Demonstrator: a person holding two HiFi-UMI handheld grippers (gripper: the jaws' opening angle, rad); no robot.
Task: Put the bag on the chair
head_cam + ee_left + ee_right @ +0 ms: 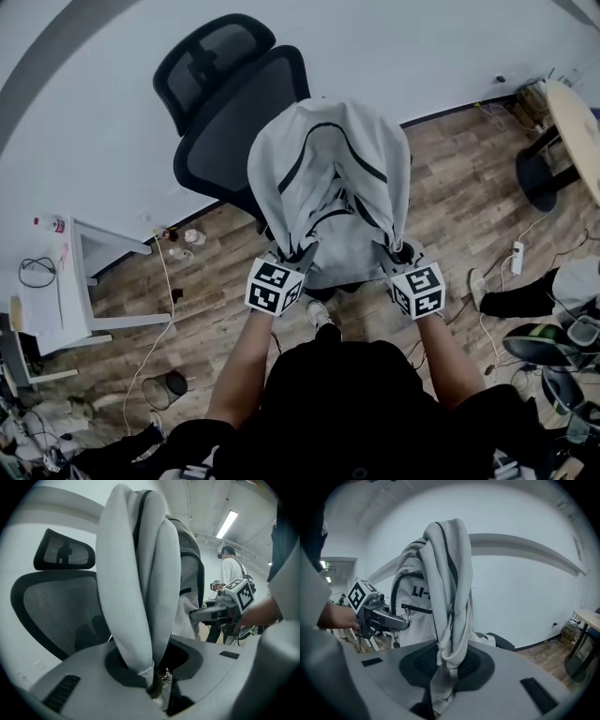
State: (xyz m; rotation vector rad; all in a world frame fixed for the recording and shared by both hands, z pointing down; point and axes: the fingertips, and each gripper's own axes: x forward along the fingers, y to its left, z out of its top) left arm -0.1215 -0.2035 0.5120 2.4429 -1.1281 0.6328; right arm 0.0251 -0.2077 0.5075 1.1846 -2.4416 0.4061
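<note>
My left tool [298, 253] and right tool [394, 253] each clamp the bag [328, 178] by a strap, so I'd lower it evenly onto the chair [220, 141].

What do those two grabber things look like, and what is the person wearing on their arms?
The left gripper and right gripper are both grey, with black hollows around the jaws. Each carries a white cube printed with black square markers. The person wears a black short-sleeved top, so the forearms are bare.
</note>
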